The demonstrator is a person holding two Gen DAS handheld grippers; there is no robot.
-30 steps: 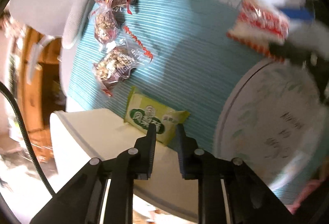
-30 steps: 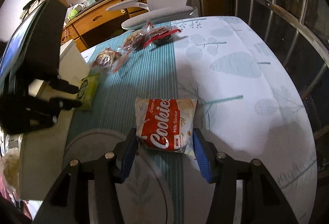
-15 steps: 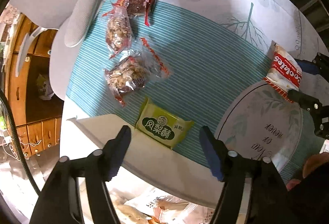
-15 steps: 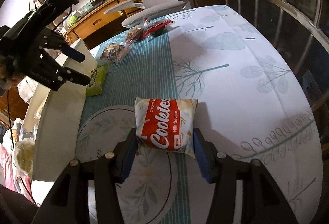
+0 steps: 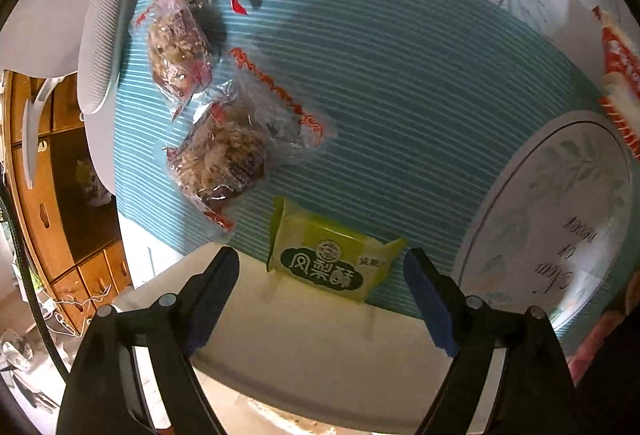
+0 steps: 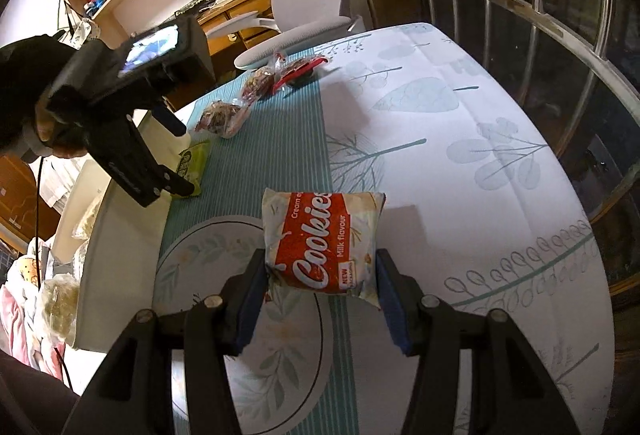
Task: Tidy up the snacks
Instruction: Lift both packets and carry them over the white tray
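Left gripper (image 5: 320, 275) lowered closer since earlier frame, fingers spread wide around green-yellow foil pastry packet (image 5: 332, 259) at 6 o'clock on striped table runner; right gripper (image 6: 320, 291) fingers clamp red-white cookie packet (image 6: 322, 243), centre.

A: What text is legible?

B: My red-and-white packet (image 6: 322, 244) reads "Cookies", "Cream", "Milk flavour", "NEW". The green packet (image 5: 333, 262) I face reads "凤梨酥". The placemat (image 5: 560, 239) script is unreadable.
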